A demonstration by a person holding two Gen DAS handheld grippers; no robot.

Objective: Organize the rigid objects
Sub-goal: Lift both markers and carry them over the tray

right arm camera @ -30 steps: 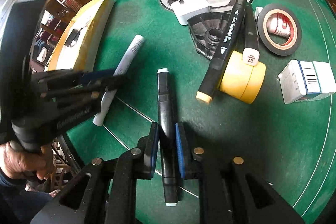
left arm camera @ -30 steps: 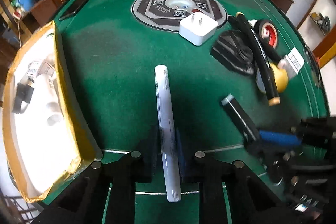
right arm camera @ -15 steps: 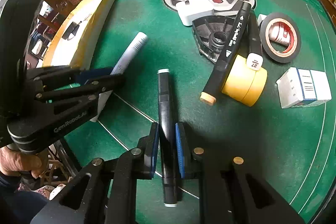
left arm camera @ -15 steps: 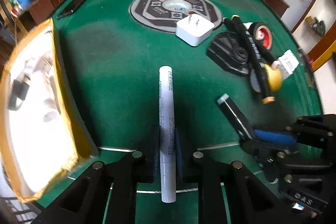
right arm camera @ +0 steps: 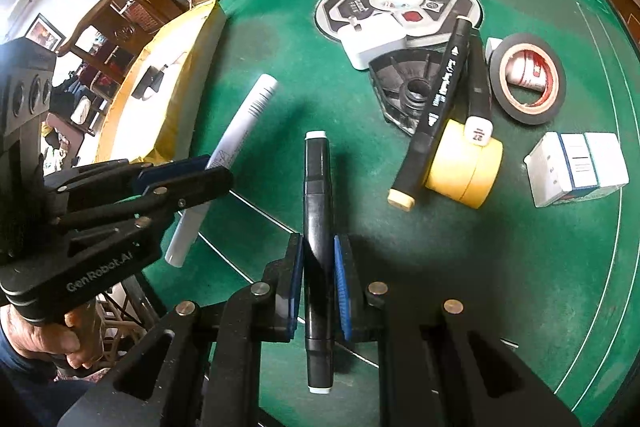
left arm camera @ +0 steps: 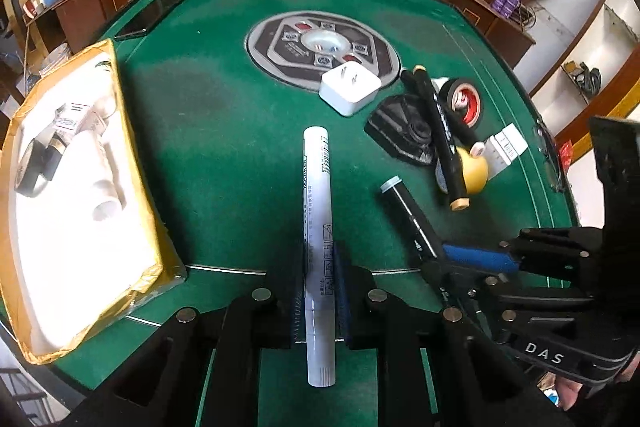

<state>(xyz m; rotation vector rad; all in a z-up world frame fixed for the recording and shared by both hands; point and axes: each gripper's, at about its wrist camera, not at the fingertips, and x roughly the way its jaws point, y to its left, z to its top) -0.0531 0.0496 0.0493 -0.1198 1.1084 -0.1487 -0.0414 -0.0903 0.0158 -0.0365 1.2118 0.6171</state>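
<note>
- Clamping the white marker (left arm camera: 316,247) mid-barrel, the left gripper (left arm camera: 320,291) carries it clear of the green table (left arm camera: 224,147), balanced for the box (left arm camera: 132,155) just to its left.
- Pinched likewise, the black marker (right arm camera: 317,227) sits in the right gripper (right arm camera: 318,287), above the felt near the remaining clutter.

Two markers in the grippers, the box to the left, loose things to the right

The left gripper (left arm camera: 320,291) clamps one marker (left arm camera: 317,227), the right gripper (right arm camera: 318,287) another marker (right arm camera: 317,227), side by side over the table (right arm camera: 500,287). Left of both lies the box (left arm camera: 136,187). Beyond, the charger (left arm camera: 350,89) rests on the table's centre disc (left arm camera: 280,63); to its right a tape roll (right arm camera: 464,163) bears two more pens.
</note>
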